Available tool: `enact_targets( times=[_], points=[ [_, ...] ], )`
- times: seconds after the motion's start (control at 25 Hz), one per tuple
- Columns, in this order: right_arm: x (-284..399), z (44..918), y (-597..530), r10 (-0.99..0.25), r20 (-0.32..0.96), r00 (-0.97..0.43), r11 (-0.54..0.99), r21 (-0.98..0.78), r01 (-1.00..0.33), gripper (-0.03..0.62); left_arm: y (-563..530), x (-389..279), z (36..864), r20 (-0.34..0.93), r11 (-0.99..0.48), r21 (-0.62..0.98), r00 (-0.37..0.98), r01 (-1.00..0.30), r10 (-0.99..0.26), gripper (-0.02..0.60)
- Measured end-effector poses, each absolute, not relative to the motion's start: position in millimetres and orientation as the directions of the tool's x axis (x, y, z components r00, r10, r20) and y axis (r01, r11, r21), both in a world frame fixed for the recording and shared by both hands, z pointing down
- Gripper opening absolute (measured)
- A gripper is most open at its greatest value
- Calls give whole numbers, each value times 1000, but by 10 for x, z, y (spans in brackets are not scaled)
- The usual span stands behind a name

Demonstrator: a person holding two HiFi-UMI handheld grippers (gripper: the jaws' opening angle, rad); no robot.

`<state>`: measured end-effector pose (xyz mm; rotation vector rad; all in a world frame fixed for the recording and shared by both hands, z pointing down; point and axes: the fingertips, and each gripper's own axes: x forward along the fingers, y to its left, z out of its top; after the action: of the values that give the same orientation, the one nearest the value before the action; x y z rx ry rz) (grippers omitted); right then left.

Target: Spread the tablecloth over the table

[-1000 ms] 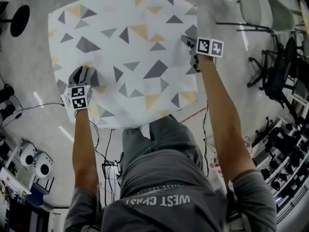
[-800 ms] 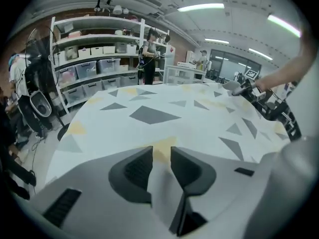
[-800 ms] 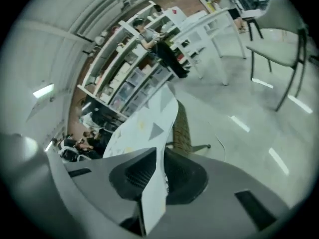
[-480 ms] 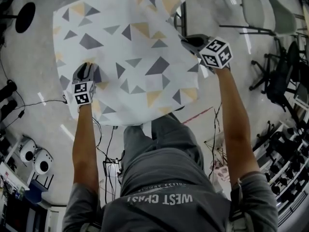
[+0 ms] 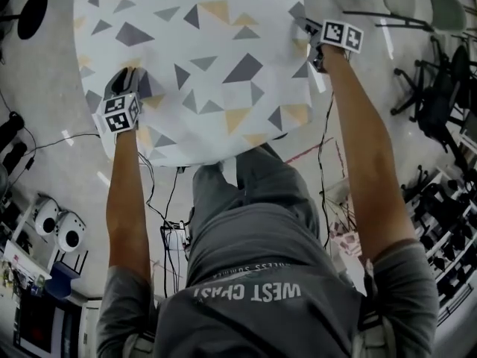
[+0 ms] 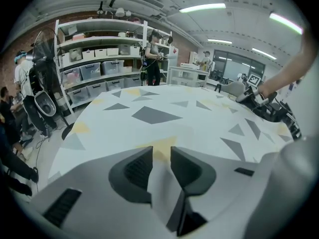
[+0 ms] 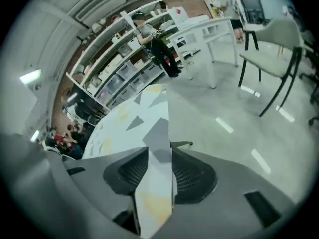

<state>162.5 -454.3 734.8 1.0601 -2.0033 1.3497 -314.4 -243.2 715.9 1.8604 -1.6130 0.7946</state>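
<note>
The tablecloth (image 5: 209,58), white with grey and yellow triangles, lies over the table. My left gripper (image 5: 125,79) is at its near left edge, shut on a fold of the cloth (image 6: 160,151). At the right edge is my right gripper (image 5: 310,31); a strip of cloth (image 7: 158,156) runs between its jaws and touches both pads. Its jaws have just been opening, with the cloth still between them. In the right gripper view the tablecloth (image 7: 149,116) hangs off the table's side, over a bare metal part (image 7: 183,144).
Chairs (image 5: 440,73) stand on the floor to the right, one of them pale (image 7: 279,59). Shelves with bins (image 6: 99,63) and a standing fan (image 6: 42,98) are beyond the table's left side, with people nearby. Cables (image 5: 168,222) trail on the floor near my legs.
The right gripper raised the cloth's right edge half a second ago and has since carried it outward and down; the rumpled far right corner now lies flatter. The left gripper stays put.
</note>
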Motion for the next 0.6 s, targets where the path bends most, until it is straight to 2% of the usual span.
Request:
enact_targets(
  times=[0.08,0.2,0.36,0.48,0.6],
  points=[
    [1641,7324,-4271,-297,682,-668,179,-647,-741,197,-2404,-3130,7137,738,-124,30,105,-992,-666,107],
    [1692,7242,-3590,-217,520,-826,144,-820,-554,221,-2296,-3073,7120,742,-126,45,118,-991,-661,107],
    [1961,6993,-2562,-177,339,-924,-13,-940,-342,227,-2117,-2975,7109,744,-134,70,141,-988,-653,107],
    [2063,6749,-1846,-95,273,-957,-11,-962,-274,227,-1927,-2906,7104,746,-129,92,154,-987,-648,107],
    [2096,6568,-1371,-16,284,-959,68,-956,-285,233,-1743,-2815,7123,750,-130,113,170,-985,-639,107]
  ],
)
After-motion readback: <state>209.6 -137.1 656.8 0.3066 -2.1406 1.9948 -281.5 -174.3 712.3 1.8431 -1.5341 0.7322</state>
